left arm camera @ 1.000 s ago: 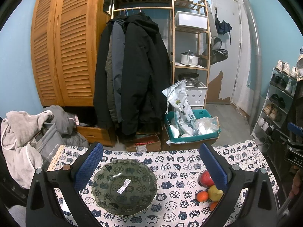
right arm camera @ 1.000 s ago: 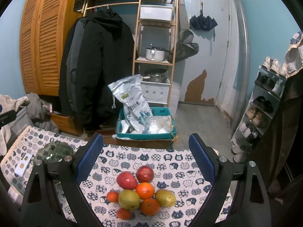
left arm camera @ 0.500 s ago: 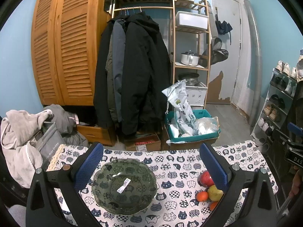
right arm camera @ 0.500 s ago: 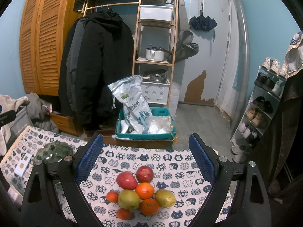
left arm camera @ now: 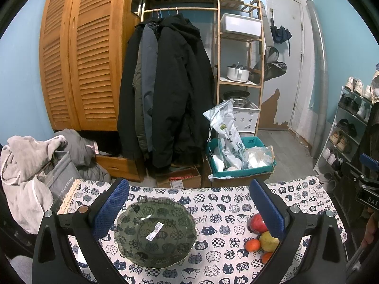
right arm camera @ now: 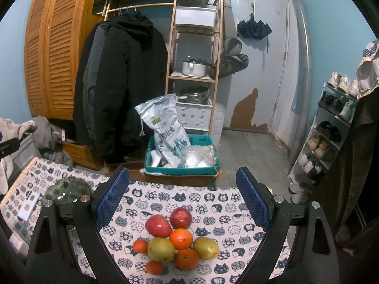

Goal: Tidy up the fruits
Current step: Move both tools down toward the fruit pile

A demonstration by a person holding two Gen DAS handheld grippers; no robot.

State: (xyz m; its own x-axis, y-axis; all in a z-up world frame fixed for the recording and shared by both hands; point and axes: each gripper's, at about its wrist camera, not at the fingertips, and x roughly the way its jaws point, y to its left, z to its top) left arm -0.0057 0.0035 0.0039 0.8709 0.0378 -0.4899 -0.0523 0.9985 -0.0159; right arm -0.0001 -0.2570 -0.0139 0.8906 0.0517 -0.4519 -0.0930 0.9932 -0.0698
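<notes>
Grippers: we hold left gripper [left arm camera: 188,203] wide over empty green bowl [left arm camera: 155,232] | right gripper [right arm camera: 182,196] wide, empty, over fruit pile [right arm camera: 176,239]

**Where things lie on the surface**

On the surface [left arm camera: 227,203] we see the bowl [left arm camera: 155,232] at the left and the fruits [right arm camera: 176,236] at the right, apart from each other. The fruits lie touching in one cluster. Behind the surface, on the floor, stands a crate [right arm camera: 182,156] with bags in it. Left of it hang coats [left arm camera: 165,90], and behind it stands a shelf [right arm camera: 194,75].
</notes>
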